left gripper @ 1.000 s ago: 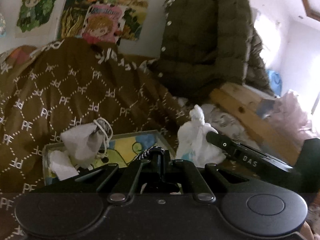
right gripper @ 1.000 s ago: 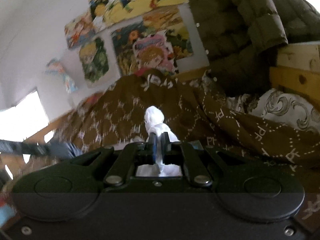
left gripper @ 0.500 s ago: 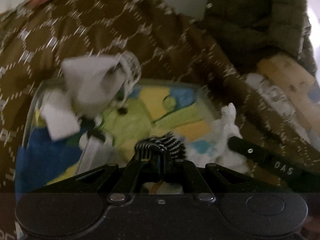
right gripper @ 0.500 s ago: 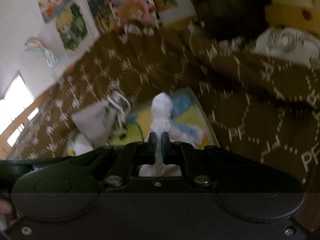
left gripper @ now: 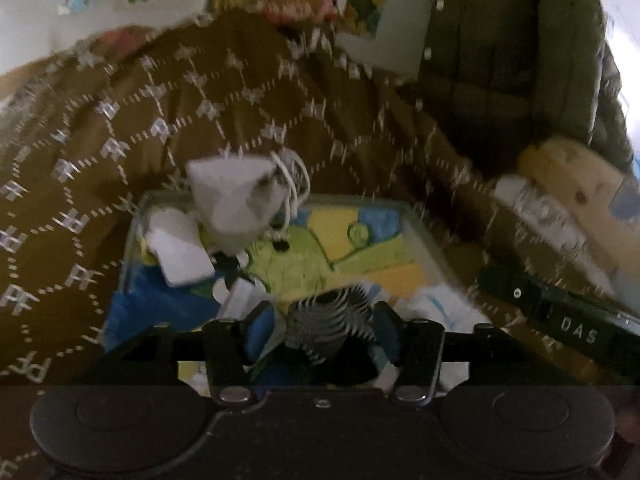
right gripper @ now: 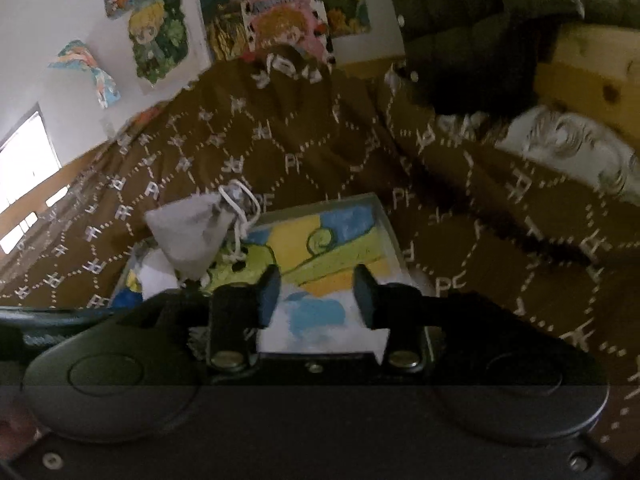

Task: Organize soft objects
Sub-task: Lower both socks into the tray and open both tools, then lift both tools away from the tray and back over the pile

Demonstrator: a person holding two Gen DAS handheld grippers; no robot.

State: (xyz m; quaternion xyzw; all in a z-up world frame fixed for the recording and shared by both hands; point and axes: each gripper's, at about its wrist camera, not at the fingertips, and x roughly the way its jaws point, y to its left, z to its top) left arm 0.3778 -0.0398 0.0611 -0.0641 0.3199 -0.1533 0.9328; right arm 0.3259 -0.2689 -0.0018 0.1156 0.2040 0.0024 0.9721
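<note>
Fingers, left gripper (left gripper: 328,330): spread, having just been opening; a black-and-white striped soft piece (left gripper: 332,322) sits between them, and whether the pads touch it cannot be told.
Fingers, right gripper (right gripper: 318,294): parted, having just been opening; a white-and-blue cloth bundle (right gripper: 316,320) lies under and between them, with the pads clear of it.
Striped soft piece: at the near edge of the shallow tray (left gripper: 424,236), low in the left wrist view.
Cloth bundle: inside the tray at its near right corner, just beside the striped piece; it also shows in the left wrist view (left gripper: 444,308).
Grey drawstring pouch (left gripper: 236,204): propped at the tray's far left corner, its white cord looped beside it.
White folded cloth (left gripper: 180,252): in the tray, just under the pouch.
Tray floor: a bright cartoon print of yellow, green and blue.
Tray's place: on a brown quilt with a white lattice pattern (right gripper: 320,148).
Beyond the quilt: a dark green padded jacket (left gripper: 508,56) hanging on the right, colourful drawings (right gripper: 280,8) on the wall, and a pale wooden bed rail (right gripper: 592,72).
</note>
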